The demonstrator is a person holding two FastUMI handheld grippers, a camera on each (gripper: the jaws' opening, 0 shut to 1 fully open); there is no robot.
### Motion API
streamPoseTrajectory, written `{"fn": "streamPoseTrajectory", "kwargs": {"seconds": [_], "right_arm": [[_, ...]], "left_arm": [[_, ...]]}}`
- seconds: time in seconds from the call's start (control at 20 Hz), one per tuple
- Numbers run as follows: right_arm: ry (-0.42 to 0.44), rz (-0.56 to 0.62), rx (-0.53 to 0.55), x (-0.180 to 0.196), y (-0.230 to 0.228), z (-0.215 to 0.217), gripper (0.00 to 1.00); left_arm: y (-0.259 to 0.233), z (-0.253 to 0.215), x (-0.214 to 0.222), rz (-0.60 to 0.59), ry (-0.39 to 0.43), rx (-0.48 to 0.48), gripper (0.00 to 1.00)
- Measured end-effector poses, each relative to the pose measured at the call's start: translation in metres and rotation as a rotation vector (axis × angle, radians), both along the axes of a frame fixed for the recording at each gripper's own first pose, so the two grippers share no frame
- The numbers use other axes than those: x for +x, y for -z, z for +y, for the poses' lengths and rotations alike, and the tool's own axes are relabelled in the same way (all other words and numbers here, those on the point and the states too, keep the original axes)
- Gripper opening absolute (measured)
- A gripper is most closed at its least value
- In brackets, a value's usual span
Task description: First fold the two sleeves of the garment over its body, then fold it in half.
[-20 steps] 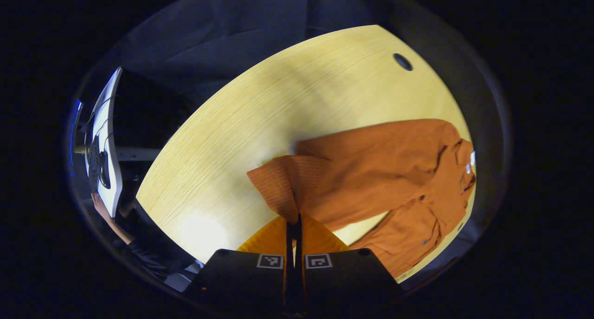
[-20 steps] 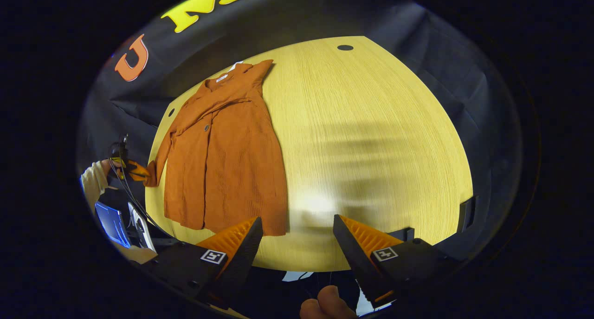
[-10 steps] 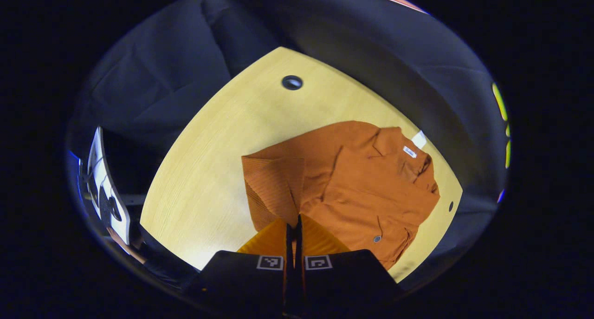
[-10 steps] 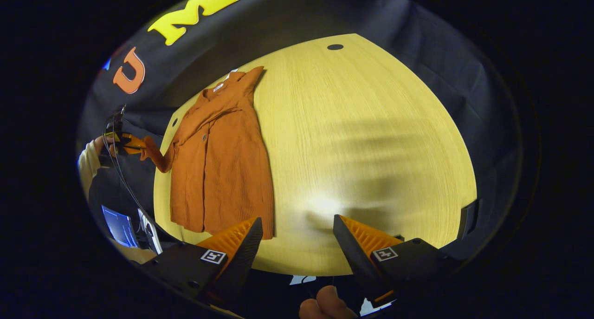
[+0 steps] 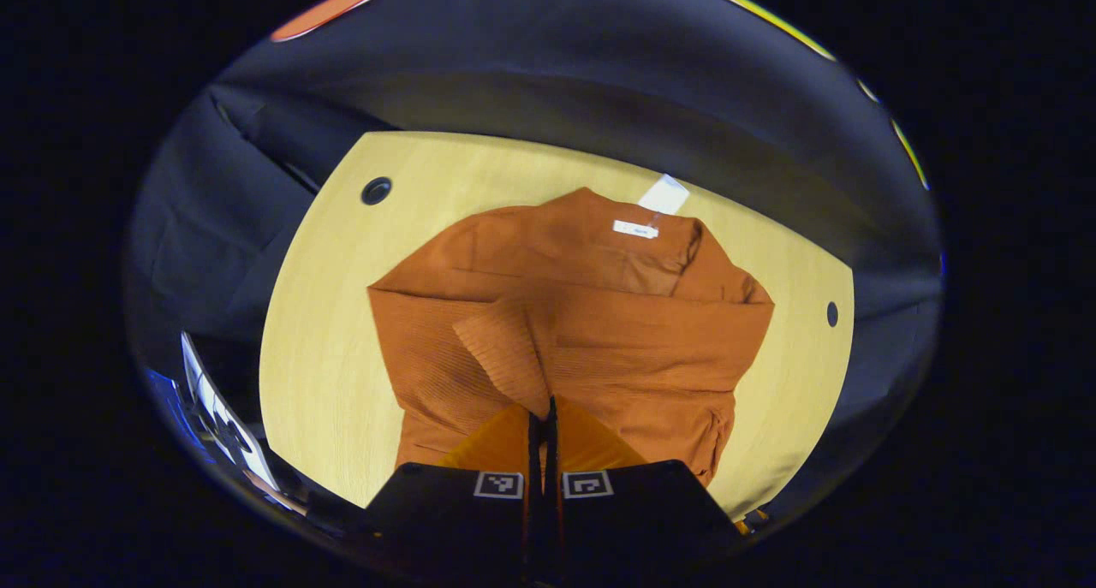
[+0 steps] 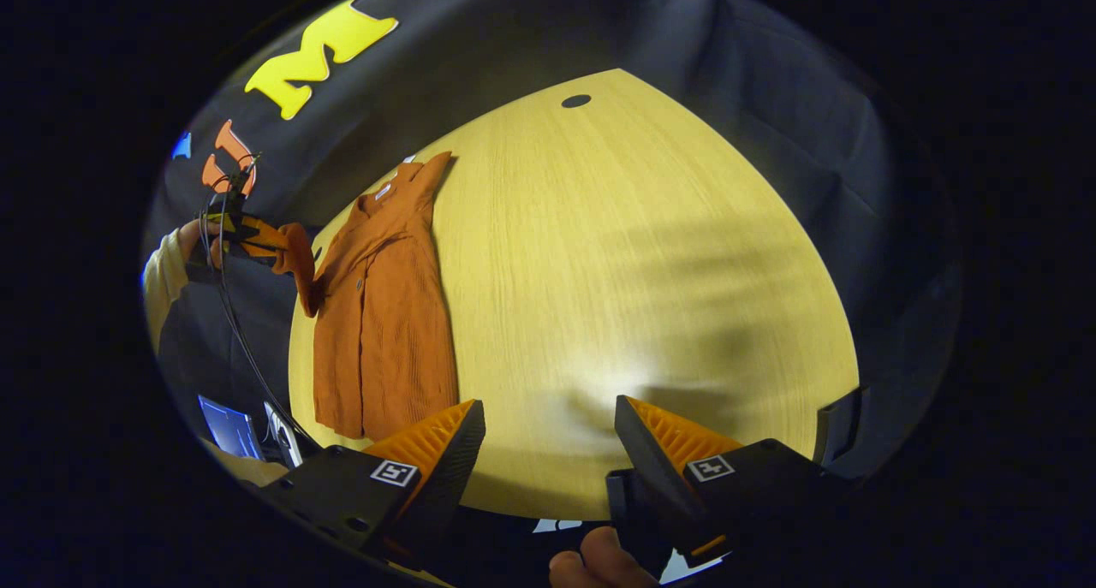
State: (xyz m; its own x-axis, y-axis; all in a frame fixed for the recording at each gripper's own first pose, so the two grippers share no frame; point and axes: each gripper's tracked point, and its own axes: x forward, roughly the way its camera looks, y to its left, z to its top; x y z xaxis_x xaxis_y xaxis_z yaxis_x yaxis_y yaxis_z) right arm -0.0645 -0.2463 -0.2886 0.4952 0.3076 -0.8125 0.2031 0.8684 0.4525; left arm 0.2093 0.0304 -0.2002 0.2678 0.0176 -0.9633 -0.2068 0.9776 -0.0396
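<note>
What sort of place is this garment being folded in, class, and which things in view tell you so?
Probably a recording booth, not a home: a black cloth wall surrounds a bare wooden table with cable holes, and a screen glows beside it. An orange shirt lies on the table.

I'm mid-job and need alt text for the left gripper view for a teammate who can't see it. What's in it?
The left tool is shut on a sleeve cuff of an orange garment, holding it over the body. The garment lies on a light wooden table, collar at the far side, near the booth's black cloth wall.

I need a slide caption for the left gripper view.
Left gripper shut on a sleeve, lifted over the orange garment.
</note>
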Motion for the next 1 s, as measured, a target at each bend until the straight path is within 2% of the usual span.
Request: {"fn": "streamPoseTrajectory", "kwargs": {"seconds": [0.1,0.15,0.25,0.4,0.5,0.55,0.75,0.85,1.0], "right_arm": [[0.037,-0.03,0.032,-0.001,-0.005,-0.011,0.94],[0.056,-0.036,0.045,-0.002,-0.006,-0.015,0.98],[0.09,-0.04,0.061,-0.006,-0.006,-0.025,0.97],[0.139,-0.03,0.045,-0.017,-0.001,-0.046,0.98],[0.178,-0.021,0.046,-0.023,0.002,-0.053,0.94],[0.196,-0.014,0.048,-0.028,0.003,-0.055,0.98],[0.252,0.009,0.034,-0.048,0.005,-0.068,0.98],[0.307,0.01,0.054,-0.05,0.003,-0.074,0.98],[0.358,0.011,0.082,-0.054,0.005,-0.077,0.97]], "left_arm": [[0.008,-0.033,0.013,0.01,0.055,0.023,0.03],[0.011,-0.046,0.017,0.012,0.072,0.025,0.03],[0.018,-0.075,0.024,0.026,0.096,0.022,0.03],[0.033,-0.114,0.028,0.06,0.166,0.008,0.03],[0.049,-0.133,0.025,0.083,0.201,0.01,0.03],[0.056,-0.14,0.022,0.104,0.207,0.006,0.03],[0.074,-0.145,0.028,0.101,0.175,0.003,0.03],[0.072,-0.152,0.029,0.086,0.18,-0.037,0.08],[0.067,-0.155,0.026,0.076,0.161,-0.085,0.23]]}}
